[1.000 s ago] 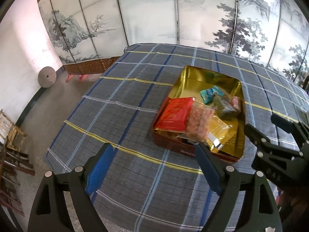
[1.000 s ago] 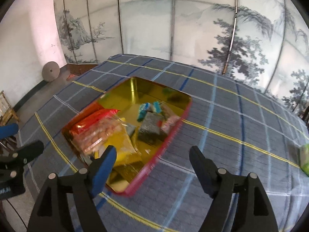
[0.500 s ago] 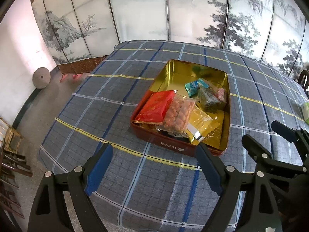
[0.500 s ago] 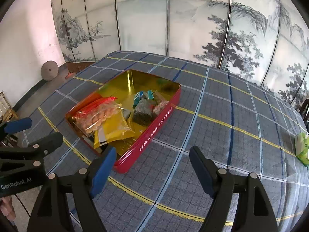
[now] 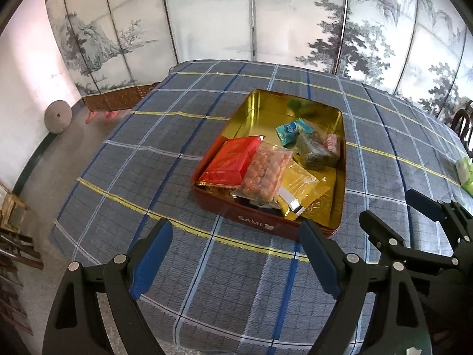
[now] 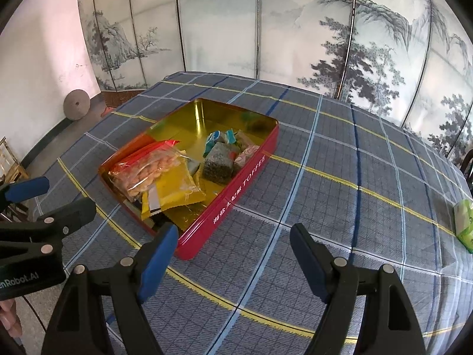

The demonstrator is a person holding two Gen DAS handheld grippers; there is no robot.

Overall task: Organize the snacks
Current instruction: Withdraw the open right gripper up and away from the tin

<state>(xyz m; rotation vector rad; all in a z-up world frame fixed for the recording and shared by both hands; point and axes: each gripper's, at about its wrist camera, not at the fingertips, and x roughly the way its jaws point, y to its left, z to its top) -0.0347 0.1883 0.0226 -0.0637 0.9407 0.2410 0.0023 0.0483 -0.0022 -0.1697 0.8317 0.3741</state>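
A red tin (image 5: 257, 219) (image 6: 236, 195) with a gold inside lies on the checked tablecloth. It holds a red packet (image 5: 230, 161), a clear bag of nuts (image 5: 266, 171) (image 6: 147, 171), a yellow packet (image 5: 301, 186) (image 6: 174, 190), a dark green packet (image 5: 314, 152) (image 6: 218, 162) and a blue-white sachet (image 5: 291, 130) (image 6: 214, 140). My left gripper (image 5: 233, 254) hangs open in front of the tin's near wall, holding nothing. My right gripper (image 6: 233, 256) is open too, just before the tin's near right corner, with nothing between its pads.
A green packet (image 5: 465, 174) (image 6: 464, 222) lies at the table's far right. The table's edge (image 5: 88, 254) drops to the floor on the left. A painted folding screen (image 6: 266, 29) stands behind. Wooden chairs (image 5: 11, 216) and a round stone (image 5: 57, 117) stand at the left.
Both grippers have drawn back from the tin, which looks smaller and farther. The right gripper's left finger no longer overlaps the packets. Nothing in the tin has moved.
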